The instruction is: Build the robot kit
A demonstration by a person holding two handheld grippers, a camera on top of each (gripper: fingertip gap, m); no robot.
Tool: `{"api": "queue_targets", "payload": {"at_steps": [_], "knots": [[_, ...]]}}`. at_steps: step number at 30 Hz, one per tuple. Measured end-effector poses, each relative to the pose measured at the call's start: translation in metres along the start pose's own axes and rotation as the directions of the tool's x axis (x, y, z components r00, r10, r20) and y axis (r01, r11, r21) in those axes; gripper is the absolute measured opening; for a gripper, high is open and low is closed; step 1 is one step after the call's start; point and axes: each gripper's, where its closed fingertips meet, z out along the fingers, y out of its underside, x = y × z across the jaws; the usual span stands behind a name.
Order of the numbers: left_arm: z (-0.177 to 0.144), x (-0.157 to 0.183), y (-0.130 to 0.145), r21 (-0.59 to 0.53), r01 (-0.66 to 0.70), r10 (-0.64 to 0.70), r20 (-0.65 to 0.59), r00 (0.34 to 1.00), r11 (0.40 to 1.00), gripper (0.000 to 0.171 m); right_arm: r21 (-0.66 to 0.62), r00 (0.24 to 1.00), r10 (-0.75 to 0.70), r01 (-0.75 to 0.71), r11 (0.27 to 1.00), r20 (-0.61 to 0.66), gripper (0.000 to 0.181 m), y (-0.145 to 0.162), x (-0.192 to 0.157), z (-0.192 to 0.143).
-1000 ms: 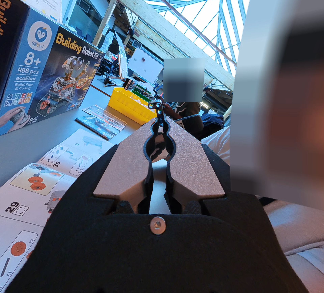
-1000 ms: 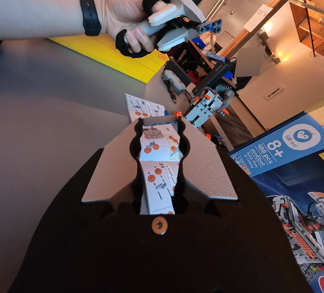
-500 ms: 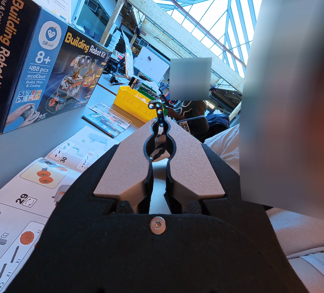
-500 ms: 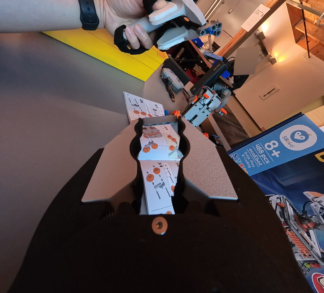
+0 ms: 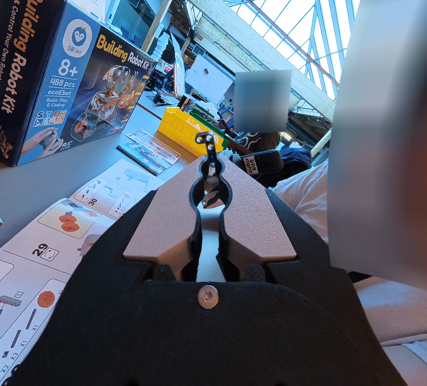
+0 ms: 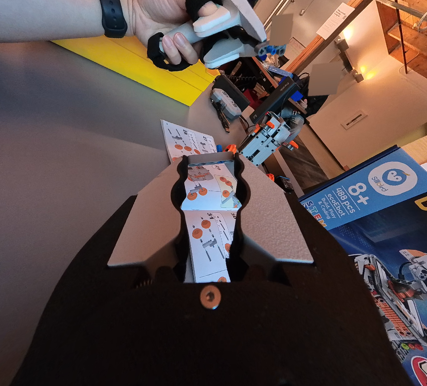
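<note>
since a second ago your left gripper [image 5: 210, 162] has swung a little rightward, so the kit box fills more of its view's left side; in the right wrist view its held piece now points further right.

item 1, left gripper: jaws nearly closed, pinching a small grey angled plastic beam with round pin holes [image 5: 206, 141]. the beam stands up beyond the fingertips; blue pins [image 6: 270, 50] show in it from the right wrist view, where your left hand [image 6: 159, 14] holds the tool raised over the grey table [image 6: 69, 143].

handling, as a judgement: light, rigid, smooth plastic. it looks prone to pivot if pinched at one end, so take hold across its flat sides near the bend.

item 2, right gripper [image 6: 210, 162]: jaws partly apart, holding nothing. it hovers over the open white paper instruction booklet [image 6: 208, 224]. a second grey beam [image 6: 211, 162] lies on the booklet just beyond the tips.

item 3, far right of the booklet: grey-and-orange partly built brick assembly [image 6: 265, 139].

item 4, far left: yellow plastic parts bin [image 5: 184, 130].

item 5, right: blue-and-black cardboard kit box [image 6: 369, 224].
</note>
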Motion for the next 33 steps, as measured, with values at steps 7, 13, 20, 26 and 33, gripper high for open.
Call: {"api": "queue_targets", "payload": {"at_steps": [7,13,20,26,33], "knots": [[0.0,-0.001,0.001,-0.006,0.002,-0.002,0.009,1.0,1.0,0.001,-0.004,1.0,-0.005,0.005,1.0,-0.002,0.04,0.0,0.001,0.0],[0.001,-0.003,0.002,-0.013,0.007,-0.007,0.018,1.0,1.0,0.001,-0.006,1.0,-0.009,0.009,1.0,-0.003,0.04,0.001,0.001,0.0],[0.003,-0.011,0.007,-0.04,0.024,-0.021,0.052,0.998,0.999,0.001,-0.006,1.0,-0.015,0.015,1.0,-0.007,0.04,0.0,0.002,-0.001],[0.005,-0.019,0.011,-0.06,0.034,-0.028,0.086,0.996,0.998,0.001,-0.007,1.0,-0.018,0.018,1.0,-0.009,0.04,0.0,0.002,-0.001],[0.007,-0.02,0.014,-0.074,0.039,-0.032,0.095,0.995,0.997,0.001,-0.008,1.0,-0.02,0.02,1.0,-0.007,0.04,0.0,0.002,-0.001]]}}
